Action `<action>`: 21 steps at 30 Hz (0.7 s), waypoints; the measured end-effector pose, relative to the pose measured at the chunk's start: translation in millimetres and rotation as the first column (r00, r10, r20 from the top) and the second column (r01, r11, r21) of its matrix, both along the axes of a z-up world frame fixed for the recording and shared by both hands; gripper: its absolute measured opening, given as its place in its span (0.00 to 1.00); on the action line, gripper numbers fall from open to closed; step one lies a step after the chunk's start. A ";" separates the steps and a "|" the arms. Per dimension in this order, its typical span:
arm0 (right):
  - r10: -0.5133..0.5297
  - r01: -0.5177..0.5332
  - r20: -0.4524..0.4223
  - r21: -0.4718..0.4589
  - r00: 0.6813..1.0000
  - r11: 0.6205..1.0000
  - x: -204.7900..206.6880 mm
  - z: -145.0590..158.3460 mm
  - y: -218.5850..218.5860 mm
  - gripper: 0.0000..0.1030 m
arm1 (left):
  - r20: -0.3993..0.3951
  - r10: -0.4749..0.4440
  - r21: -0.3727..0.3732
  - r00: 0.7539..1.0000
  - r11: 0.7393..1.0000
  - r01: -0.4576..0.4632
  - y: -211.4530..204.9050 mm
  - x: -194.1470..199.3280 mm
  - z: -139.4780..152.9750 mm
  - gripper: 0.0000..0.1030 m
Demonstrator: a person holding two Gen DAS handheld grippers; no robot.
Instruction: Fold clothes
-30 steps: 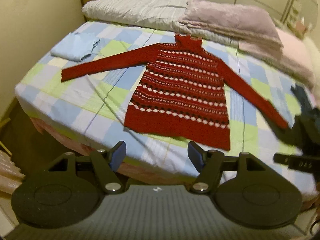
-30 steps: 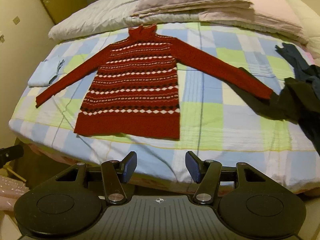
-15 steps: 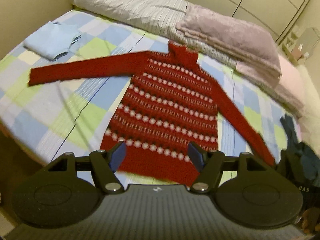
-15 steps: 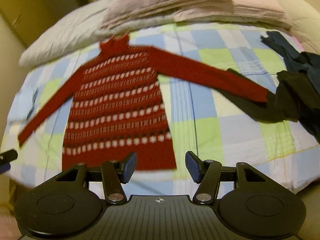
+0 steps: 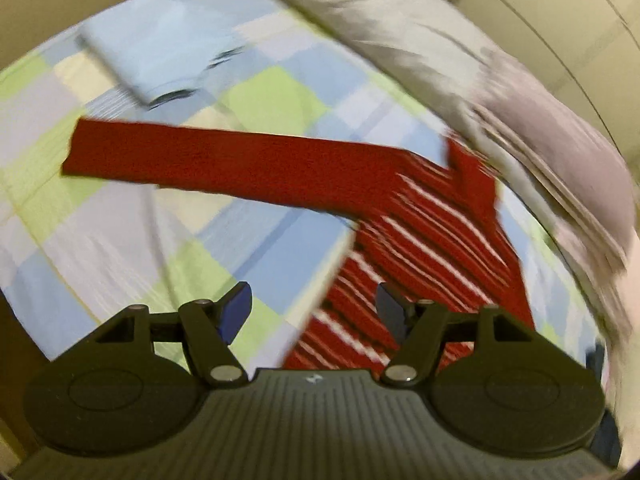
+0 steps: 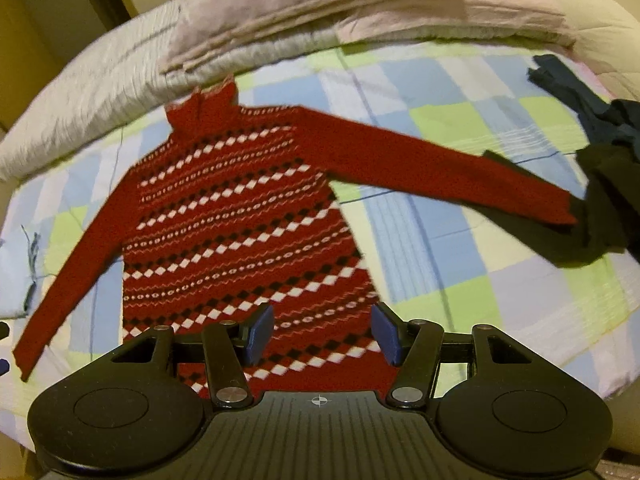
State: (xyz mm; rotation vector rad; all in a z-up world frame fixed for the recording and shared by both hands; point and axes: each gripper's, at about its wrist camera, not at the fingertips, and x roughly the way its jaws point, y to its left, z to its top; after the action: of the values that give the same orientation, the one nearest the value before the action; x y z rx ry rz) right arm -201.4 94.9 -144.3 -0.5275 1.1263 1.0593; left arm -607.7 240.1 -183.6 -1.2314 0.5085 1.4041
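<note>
A red patterned sweater [image 6: 240,216] lies spread flat on the checked bedsheet [image 6: 432,232], collar toward the pillows, both sleeves stretched out sideways. In the blurred left wrist view its left sleeve [image 5: 224,164] crosses the picture and the body [image 5: 420,264] runs down to the right. My left gripper [image 5: 314,312] hangs open above the sheet beside the sweater's left edge, nothing between its fingers. My right gripper [image 6: 323,330] stands open over the sweater's lower body, holding nothing. The right sleeve's cuff [image 6: 556,208] lies against dark clothes.
A folded light-blue garment [image 5: 160,52] lies beyond the left sleeve. A heap of dark clothes [image 6: 604,184] sits at the bed's right side. Folded grey and pink bedding [image 6: 320,12] lines the head of the bed. A wall runs along the bed's left.
Both grippers have come forward and down from past the bed's foot to over the sweater. The left one swung toward the left sleeve. Both stayed open.
</note>
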 end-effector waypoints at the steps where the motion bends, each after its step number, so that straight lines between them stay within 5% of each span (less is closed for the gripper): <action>1: -0.001 0.001 0.001 -0.005 1.000 1.000 -3.2 -9.8 6.8 0.56 | -0.011 0.034 0.000 0.999 0.999 -0.034 7.0 -11.6 -12.4 0.63; 5: -0.016 0.016 0.001 -0.037 1.000 0.999 -13.4 -50.9 33.1 0.56 | -0.006 0.191 -0.021 0.982 0.981 -0.191 29.9 -59.0 -64.2 0.63; 7: -0.026 0.026 0.001 -0.062 1.000 0.998 -14.9 -70.3 41.0 0.56 | 0.048 0.306 -0.043 0.951 0.952 -0.304 38.0 -87.6 -91.4 0.63; 9: -0.030 0.030 0.003 -0.085 1.000 0.996 -16.3 -87.9 46.9 0.56 | 0.119 0.423 -0.050 0.898 0.906 -0.420 40.9 -115.0 -113.9 0.62; 15: 0.038 -0.025 0.064 -0.185 0.997 0.982 -27.3 -141.9 57.0 0.56 | 0.303 0.660 -0.081 0.687 0.736 -0.672 40.8 -176.2 -169.3 0.58; 18: 0.073 -0.060 0.061 -0.192 0.995 0.979 -32.5 -161.1 63.2 0.56 | 0.355 0.689 -0.064 0.632 0.692 -0.719 39.0 -185.4 -183.9 0.58; 21: 0.096 -0.082 0.063 -0.191 0.993 0.978 -36.8 -172.7 69.1 0.56 | 0.373 0.691 0.002 0.619 0.667 -0.745 43.7 -190.6 -185.5 0.54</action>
State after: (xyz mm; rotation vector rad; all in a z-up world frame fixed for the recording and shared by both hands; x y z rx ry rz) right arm -238.2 164.1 -316.9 -0.7665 1.1542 1.0075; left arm -798.3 283.9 -369.1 -1.5950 -0.4175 1.7866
